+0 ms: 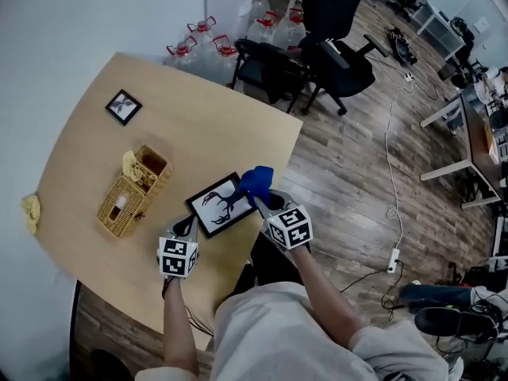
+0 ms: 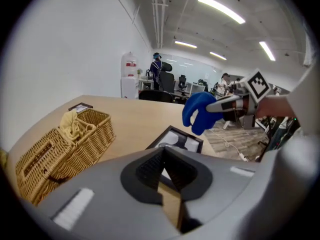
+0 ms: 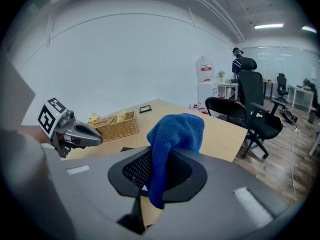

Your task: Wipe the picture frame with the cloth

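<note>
A black picture frame [image 1: 219, 205] with an antler print lies flat near the table's front edge. It also shows just beyond the left jaws as the frame [image 2: 176, 139]. My right gripper [image 1: 263, 200] is shut on a blue cloth [image 1: 255, 181], held above the frame's right corner. The cloth [image 3: 175, 134] drapes down between the right jaws. From the left gripper view, the cloth [image 2: 198, 112] hangs in the air over the frame's far side. My left gripper [image 1: 189, 227] is at the frame's near-left edge, with its jaws together and nothing seen between them.
A wicker basket [image 1: 132, 194] with a yellow cloth in it stands left of the frame. A small black frame [image 1: 124, 106] lies at the far left. Another yellow cloth [image 1: 30, 210] sits at the table's left edge. Office chairs [image 1: 333, 46] and water jugs [image 1: 198, 42] stand beyond the table.
</note>
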A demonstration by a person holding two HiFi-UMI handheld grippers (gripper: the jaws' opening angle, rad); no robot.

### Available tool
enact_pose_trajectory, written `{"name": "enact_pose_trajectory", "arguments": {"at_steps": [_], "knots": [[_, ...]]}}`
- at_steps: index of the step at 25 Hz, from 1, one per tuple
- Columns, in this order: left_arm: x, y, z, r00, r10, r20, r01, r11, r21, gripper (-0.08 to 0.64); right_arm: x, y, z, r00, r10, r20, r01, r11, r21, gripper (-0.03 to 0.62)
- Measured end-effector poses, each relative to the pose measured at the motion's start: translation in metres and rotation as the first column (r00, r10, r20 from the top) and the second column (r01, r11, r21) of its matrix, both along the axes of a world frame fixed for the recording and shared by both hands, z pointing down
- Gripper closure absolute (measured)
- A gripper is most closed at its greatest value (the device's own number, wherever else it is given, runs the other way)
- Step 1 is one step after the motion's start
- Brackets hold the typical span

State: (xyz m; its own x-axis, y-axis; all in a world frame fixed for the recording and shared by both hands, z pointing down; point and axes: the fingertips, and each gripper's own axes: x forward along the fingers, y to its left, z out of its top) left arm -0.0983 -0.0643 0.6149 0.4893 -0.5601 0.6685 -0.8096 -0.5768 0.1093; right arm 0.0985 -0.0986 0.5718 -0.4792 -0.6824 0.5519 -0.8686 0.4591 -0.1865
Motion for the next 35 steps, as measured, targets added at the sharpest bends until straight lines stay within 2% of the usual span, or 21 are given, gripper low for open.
{"name": "enact_pose_trajectory", "arguments": {"at_steps": [4, 8, 13, 18, 21, 24, 27, 28, 30, 35], "knots": [[0.000, -0.010, 0.012, 0.995, 0.071, 0.073, -0.070, 0.997, -0.016, 0.508, -0.014, -0.026, -0.005, 0.992, -0.104, -0.072, 0.107, 0.993, 0.045, 0.544], [0.000, -0.005, 0.033, 0.985, 0.136, 0.101, -0.128, 0.988, -0.087, 0.508, -0.037, -0.047, -0.009, 0.966, -0.211, -0.147, 0.224, 0.972, 0.077, 0.545], [0.001, 0.002, 0.058, 0.967, 0.212, 0.141, -0.189, 0.969, -0.158, 0.508, -0.074, -0.079, -0.007, 0.885, -0.373, -0.278, 0.412, 0.906, 0.098, 0.545], [0.010, 0.006, 0.076, 0.940, 0.287, 0.184, -0.249, 0.946, -0.206, 0.508, -0.102, -0.108, 0.000, 0.819, -0.457, -0.345, 0.514, 0.853, 0.089, 0.545], [0.013, 0.013, 0.087, 0.904, 0.358, 0.233, -0.302, 0.922, -0.243, 0.508, -0.097, -0.117, 0.024, 0.800, -0.478, -0.361, 0.529, 0.847, 0.049, 0.545], [0.014, 0.014, 0.089, 0.885, 0.394, 0.248, -0.335, 0.909, -0.249, 0.508, -0.084, -0.116, 0.050, 0.790, -0.486, -0.374, 0.522, 0.853, -0.006, 0.545], [0.015, 0.016, 0.093, 0.839, 0.448, 0.310, -0.382, 0.889, -0.250, 0.506, -0.078, -0.114, 0.067, 0.787, -0.486, -0.382, 0.516, 0.856, -0.026, 0.545], [0.015, 0.015, 0.094, 0.831, 0.456, 0.317, -0.387, 0.885, -0.259, 0.508, -0.077, -0.114, 0.071, 0.790, -0.482, -0.378, 0.511, 0.859, -0.028, 0.545], [0.014, 0.015, 0.094, 0.834, 0.460, 0.305, -0.382, 0.880, -0.283, 0.506, -0.077, -0.112, 0.078, 0.795, -0.480, -0.369, 0.504, 0.863, -0.036, 0.545], [0.016, 0.016, 0.093, 0.844, 0.461, 0.272, -0.368, 0.869, -0.332, 0.506, -0.076, -0.104, 0.097, 0.779, -0.506, -0.369, 0.516, 0.853, -0.079, 0.545]]}}
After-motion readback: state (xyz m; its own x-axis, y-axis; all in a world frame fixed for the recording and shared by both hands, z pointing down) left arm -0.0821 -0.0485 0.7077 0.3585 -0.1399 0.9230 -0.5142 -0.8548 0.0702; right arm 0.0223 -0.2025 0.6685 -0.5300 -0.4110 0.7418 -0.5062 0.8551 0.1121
